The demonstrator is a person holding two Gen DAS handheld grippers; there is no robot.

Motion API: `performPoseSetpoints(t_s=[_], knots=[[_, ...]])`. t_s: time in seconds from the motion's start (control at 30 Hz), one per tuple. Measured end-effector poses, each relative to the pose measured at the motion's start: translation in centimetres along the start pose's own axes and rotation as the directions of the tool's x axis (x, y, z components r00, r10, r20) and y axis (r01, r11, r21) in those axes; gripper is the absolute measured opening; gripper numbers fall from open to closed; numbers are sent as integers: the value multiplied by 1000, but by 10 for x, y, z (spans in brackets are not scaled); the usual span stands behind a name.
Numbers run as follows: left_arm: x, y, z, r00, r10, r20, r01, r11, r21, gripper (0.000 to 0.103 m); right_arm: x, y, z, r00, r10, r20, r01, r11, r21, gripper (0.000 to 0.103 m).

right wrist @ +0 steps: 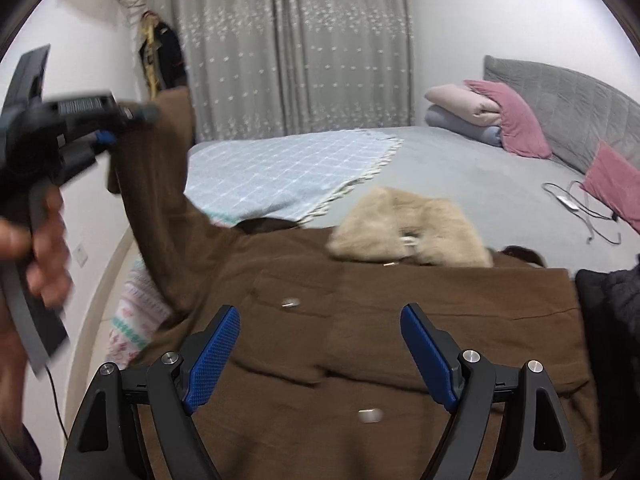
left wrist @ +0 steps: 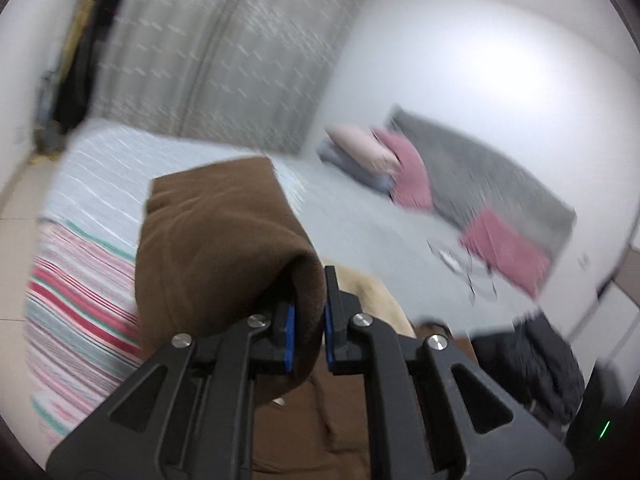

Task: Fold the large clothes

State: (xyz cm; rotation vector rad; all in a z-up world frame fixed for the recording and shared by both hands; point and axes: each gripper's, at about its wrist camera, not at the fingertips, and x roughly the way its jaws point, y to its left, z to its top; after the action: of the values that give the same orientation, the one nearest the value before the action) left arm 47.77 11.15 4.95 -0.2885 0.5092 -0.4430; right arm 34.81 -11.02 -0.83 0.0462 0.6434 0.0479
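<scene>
Two grippers: we hold the left gripper (left wrist: 310,320) pinched on cloth, and the right gripper (right wrist: 320,344) spread wide with nothing between its blue pads (right wrist: 212,356).
Garment: our large brown coat with a cream fur collar (right wrist: 360,320) lies spread across the near edge of the grey bed (right wrist: 460,168), front side up.
Sleeve: we have the brown sleeve (left wrist: 216,248) clamped near its cuff and lifted off the bed; from the right wrist view it rises toward the left gripper (right wrist: 76,128), clear of the coat's body.
Collar: the fur collar (right wrist: 412,232) sits at the far side of the coat.
Done: as we judge it, little; the body looks flat and unfolded.
Left: we think the raised sleeve must come across the body, then the other sleeve and the lengthwise folds.
Nearby: a dark garment (right wrist: 612,312) lies beside the coat's right edge.
</scene>
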Motion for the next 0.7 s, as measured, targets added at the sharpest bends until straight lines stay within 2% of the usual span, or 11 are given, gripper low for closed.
performPoseSetpoints(t_s=[0.1,0.2,0.3,0.37,0.4,0.47,0.5,0.53,0.6,0.67,0.7], knots=[[42,-23,-38,987,-40,-154,44,999,22,12,-2,-60,2,999,-45,-22,47,996,82,90],[70,-44,-85,942,-62,-331,80,996,40,13,4,-129,-7,995,-81,-53,92,960,264,91],[66,-54,-118,914,-58,-401,90,994,62,13,22,-188,-29,994,-39,-101,81,884,460,92],[55,-47,-123,908,-92,-410,114,993,29,24,38,-208,-42,992,12,-128,59,841,537,91],[50,-47,-122,905,-125,-406,131,991,-11,28,49,-214,-49,988,52,-146,41,820,570,91],[35,-44,-112,909,-185,-373,171,983,-69,57,62,-212,-55,982,107,-156,7,803,596,92],[31,-47,-110,915,-186,-358,173,983,-69,63,68,-207,-55,978,131,-162,-9,804,595,92],[27,-47,-106,918,-181,-352,170,983,-62,68,71,-202,-54,976,139,-167,-14,808,589,92],[19,-44,-99,924,-178,-338,161,984,-78,68,75,-188,-51,973,148,-176,-26,831,556,91],[23,-31,-95,934,-159,-321,114,981,-156,75,75,-177,-48,973,145,-182,-30,856,517,92],[28,-18,-94,938,-120,-325,54,977,-206,75,75,-172,-46,972,140,-187,-28,865,502,92]])
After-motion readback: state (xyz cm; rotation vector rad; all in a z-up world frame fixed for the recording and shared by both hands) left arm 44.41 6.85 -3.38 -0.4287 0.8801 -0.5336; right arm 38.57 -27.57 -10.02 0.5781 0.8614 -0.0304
